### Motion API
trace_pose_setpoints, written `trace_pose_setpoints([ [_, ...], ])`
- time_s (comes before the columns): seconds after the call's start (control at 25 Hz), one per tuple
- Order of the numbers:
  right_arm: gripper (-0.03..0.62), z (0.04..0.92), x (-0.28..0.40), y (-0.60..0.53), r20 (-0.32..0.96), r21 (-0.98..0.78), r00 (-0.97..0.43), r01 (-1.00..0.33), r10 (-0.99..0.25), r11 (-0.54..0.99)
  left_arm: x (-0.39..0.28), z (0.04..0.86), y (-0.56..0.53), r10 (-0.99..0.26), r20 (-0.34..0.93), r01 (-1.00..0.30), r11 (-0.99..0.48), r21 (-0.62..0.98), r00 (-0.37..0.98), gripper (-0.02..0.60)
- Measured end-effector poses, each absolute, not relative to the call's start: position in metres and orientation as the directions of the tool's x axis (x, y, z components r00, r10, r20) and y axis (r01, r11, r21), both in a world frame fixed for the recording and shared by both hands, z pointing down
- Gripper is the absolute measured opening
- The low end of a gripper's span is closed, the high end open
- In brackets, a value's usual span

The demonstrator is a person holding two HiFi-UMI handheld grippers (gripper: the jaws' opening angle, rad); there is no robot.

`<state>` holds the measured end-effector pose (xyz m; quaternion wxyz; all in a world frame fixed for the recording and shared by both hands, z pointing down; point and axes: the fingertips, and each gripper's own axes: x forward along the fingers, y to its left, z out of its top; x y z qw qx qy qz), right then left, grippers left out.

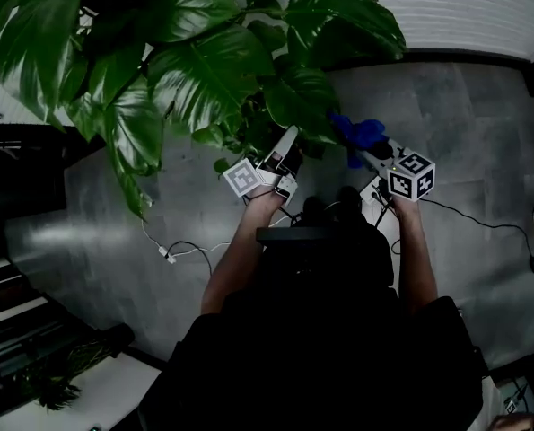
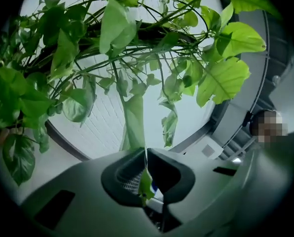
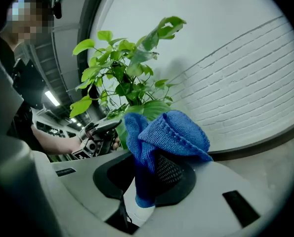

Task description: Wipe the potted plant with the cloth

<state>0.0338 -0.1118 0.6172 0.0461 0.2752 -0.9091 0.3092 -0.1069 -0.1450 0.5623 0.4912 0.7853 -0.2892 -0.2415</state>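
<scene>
Right gripper (image 3: 146, 174) clamps the blue cloth (image 3: 169, 132), bunched at its twelve o'clock. Left gripper (image 2: 146, 162) pinches a hanging leaf (image 2: 135, 120) of the potted plant (image 1: 204, 70). In the head view, the cloth sits at that gripper's three o'clock.

Both forearms (image 1: 235, 259) reach forward, left gripper (image 2: 146, 156) pinching a leaf (image 2: 134, 125), right gripper (image 3: 147, 154) clamping the cloth (image 3: 171, 132).

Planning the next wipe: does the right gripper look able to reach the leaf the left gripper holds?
Probably yes: the right gripper, shut on the cloth, sits beside the left gripper pinching the leaf, nothing solid between them.
</scene>
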Motion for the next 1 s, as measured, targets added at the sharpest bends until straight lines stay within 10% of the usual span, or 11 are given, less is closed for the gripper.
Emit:
trace_pose_setpoints([
  [0.36,0.104,0.553,0.065,-0.129,0.128,-0.513,-0.793,-0.567,-0.596,0.644,-0.140,0.571,-0.154,-0.767,0.072,-0.421,-0.270,0.866,0.638,0.272],
  [0.6,0.104,0.508,0.070,-0.123,0.052,-0.524,-0.734,-0.598,-0.678,0.607,-0.182,0.550,-0.131,-0.818,0.074,-0.508,-0.281,0.814,0.571,0.278],
  [1.0,0.104,0.432,0.071,-0.117,-0.030,-0.447,-0.601,-0.707,-0.799,0.548,-0.156,0.438,-0.125,-0.676,-0.273,-0.251,-0.569,0.783,0.684,0.278],
])
